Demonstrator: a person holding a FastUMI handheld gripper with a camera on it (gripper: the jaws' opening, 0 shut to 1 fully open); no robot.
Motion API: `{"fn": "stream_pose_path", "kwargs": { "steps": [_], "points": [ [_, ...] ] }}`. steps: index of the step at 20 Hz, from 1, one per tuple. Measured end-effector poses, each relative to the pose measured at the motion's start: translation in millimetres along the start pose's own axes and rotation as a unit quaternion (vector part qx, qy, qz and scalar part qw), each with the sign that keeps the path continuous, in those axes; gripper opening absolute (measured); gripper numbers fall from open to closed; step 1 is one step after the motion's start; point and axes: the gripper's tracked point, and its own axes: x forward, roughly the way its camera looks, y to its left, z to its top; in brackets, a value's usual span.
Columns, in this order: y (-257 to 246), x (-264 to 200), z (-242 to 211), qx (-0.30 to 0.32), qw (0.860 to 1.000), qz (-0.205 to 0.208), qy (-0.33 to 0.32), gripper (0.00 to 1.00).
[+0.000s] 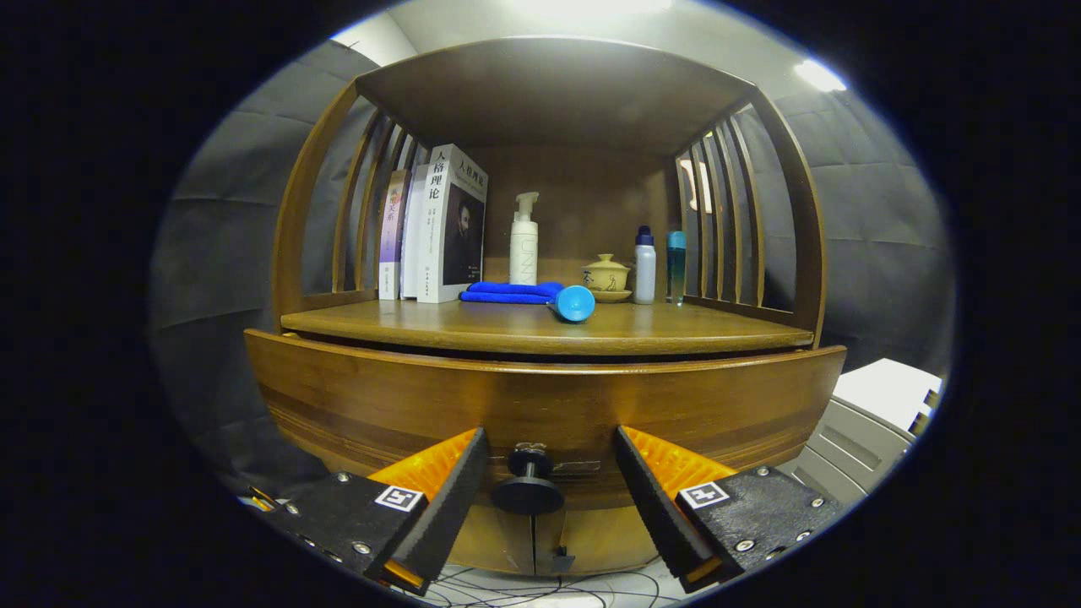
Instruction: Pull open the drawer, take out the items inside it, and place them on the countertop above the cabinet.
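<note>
— See the knob [529, 492]? It sits low on the drawer [540, 405] front, right between the gripper [551, 475] fingers, and neither one is touching it. The gripper is spread wide, with room to spare on both sides.

— So nothing is held yet. Is the drawer shut?

— It looks shut, or close to it. There's only a dark gap under the surface [540, 331] above it. I can't see what's inside.

— What worries you?

— The knob is small and round, with a thin neck. If the fingers close on the rim of the cap instead of behind it, I'd expect them to slip off at the first tug. And if the pull goes at an angle, the drawer could bind.

— And above?

— The surface is already crowded. There's a blue cloth [511, 292] with a blue cup [575, 303] lying on its side at the front, a pump bottle [524, 241] behind them, books [439, 228] to one side, and a teacup [606, 275] and two bottles [656, 263] to the other. The cup looks like it would roll if the cabinet gets jolted.

— So where will the items go?

— Only the front edge is free, I'd say. A careless set-down could knock something over.
</note>
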Motion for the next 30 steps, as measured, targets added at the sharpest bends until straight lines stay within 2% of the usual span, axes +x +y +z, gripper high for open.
{"fn": "stream_pose_path", "kwargs": {
  "steps": [8, 14, 18, 22, 30],
  "points": [
    [-4, 33, 2, 0.0, 1.0, -0.001, 0.001, 0.95],
    [-1, 25, 7, 0.003, 1.0, 0.007, 0.004, 0.95],
    [-7, 0, 14, -0.012, 1.0, -0.002, -0.006, 0.95],
    [-4, -44, 24, -0.02, 1.0, -0.007, -0.021, 0.95],
    [18, -111, 76, -0.014, 0.998, 0.007, -0.065, 0.95]
  ]
}}
